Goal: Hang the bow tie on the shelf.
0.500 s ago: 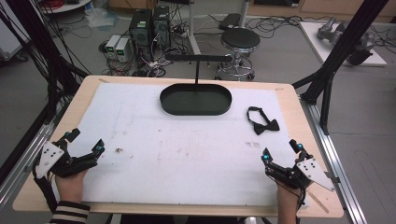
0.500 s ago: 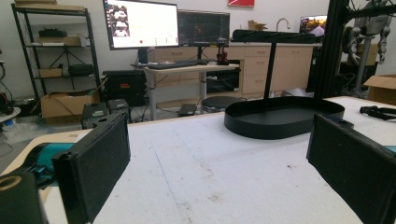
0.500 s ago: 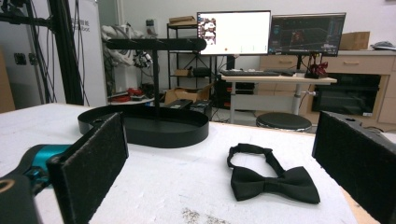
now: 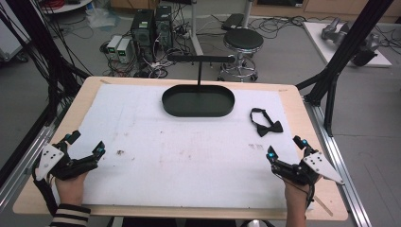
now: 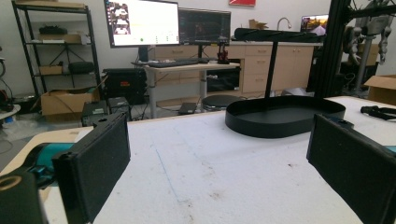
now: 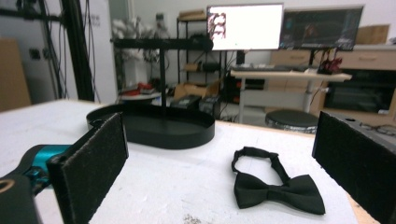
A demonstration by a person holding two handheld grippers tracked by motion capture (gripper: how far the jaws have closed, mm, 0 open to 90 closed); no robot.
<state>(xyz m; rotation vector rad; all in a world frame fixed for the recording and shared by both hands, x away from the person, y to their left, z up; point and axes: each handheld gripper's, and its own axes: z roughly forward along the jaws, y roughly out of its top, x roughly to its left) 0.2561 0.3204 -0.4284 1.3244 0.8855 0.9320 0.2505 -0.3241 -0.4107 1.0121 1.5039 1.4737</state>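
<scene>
A black bow tie point(image 4: 266, 124) lies flat on the white mat at the right, its strap looped toward the back; the right gripper view has the bow tie point(image 6: 275, 185) close ahead between the jaws. A black oval tray point(image 4: 198, 100) with an upright T-shaped stand point(image 4: 200, 60) sits at the back middle. My right gripper point(image 4: 287, 148) rests open near the front right corner, short of the bow tie. My left gripper point(image 4: 86, 144) rests open at the front left, nothing between its pads point(image 5: 95, 161).
The white mat point(image 4: 189, 146) covers most of the wooden table point(image 4: 312, 123). A stool point(image 4: 243, 42), computer towers point(image 4: 151, 26) and cables stand on the floor behind the table. Black frame legs point(image 4: 340, 56) flank both sides.
</scene>
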